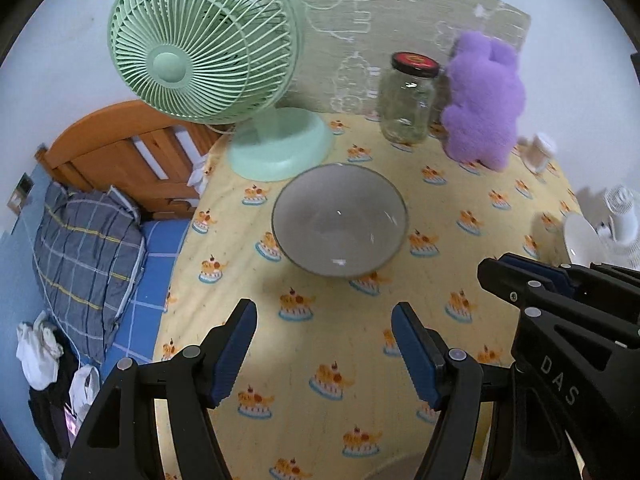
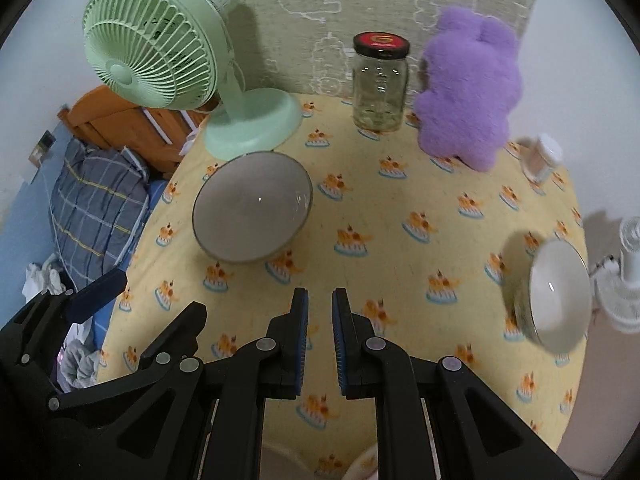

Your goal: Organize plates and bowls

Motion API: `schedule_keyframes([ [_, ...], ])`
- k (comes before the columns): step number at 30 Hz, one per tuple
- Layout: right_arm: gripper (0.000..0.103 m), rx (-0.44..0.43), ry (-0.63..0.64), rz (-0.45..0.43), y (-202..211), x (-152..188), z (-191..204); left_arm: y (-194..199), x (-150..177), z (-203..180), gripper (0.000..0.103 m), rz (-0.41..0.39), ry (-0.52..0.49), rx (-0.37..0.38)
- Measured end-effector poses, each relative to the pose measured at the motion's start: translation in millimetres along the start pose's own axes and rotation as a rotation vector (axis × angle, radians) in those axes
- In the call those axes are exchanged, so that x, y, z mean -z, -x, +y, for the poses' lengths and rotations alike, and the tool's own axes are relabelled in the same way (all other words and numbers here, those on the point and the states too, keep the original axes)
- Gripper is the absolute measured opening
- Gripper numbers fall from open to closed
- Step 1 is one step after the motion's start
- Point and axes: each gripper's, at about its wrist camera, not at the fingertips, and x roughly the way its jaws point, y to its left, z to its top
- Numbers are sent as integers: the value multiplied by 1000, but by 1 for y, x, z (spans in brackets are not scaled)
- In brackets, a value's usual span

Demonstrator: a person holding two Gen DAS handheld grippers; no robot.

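Left gripper (image 1: 324, 354): fingers spread, empty, aimed at grey bowl (image 1: 339, 220) at 12 o'clock, likely first pick. Right gripper (image 2: 320, 344): fingers nearly together, empty. White bowl (image 2: 559, 294) at 3 o'clock, bench (image 2: 400, 208) edge, well apart; stacking pending.

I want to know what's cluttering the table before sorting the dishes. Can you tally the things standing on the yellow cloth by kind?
Bowls: 2, grey bowl and white bowl
Fans: 1, green fan
Glass jars: 2, red-lidded jar and small jar
Plush toys: 1, purple plush
Total: 6
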Motion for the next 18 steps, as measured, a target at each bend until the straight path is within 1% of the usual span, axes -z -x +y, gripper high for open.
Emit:
schedule_keyframes([
  [2, 21, -5, 2, 6, -10, -11, -2, -8, -7, 2, 72, 9, 22, -13],
  [4, 42, -12, 4, 2, -17, -19, -3, -15, -12, 4, 72, 16, 40, -19],
  [5, 44, -11, 7, -3, -21, -22, -3, -17, -15, 5, 72, 17, 43, -23],
  [7, 44, -13, 17, -6, -29, -30, -2, -26, -21, 7, 72, 14, 45, -40],
  [13, 44, -23, 7, 4, -58, -54, 0, -52, -37, 17, 72, 8, 68, -58],
  [18, 44, -24, 19, 14, -82, -68, 6, -73, -46, 22, 71, 11, 70, -57],
])
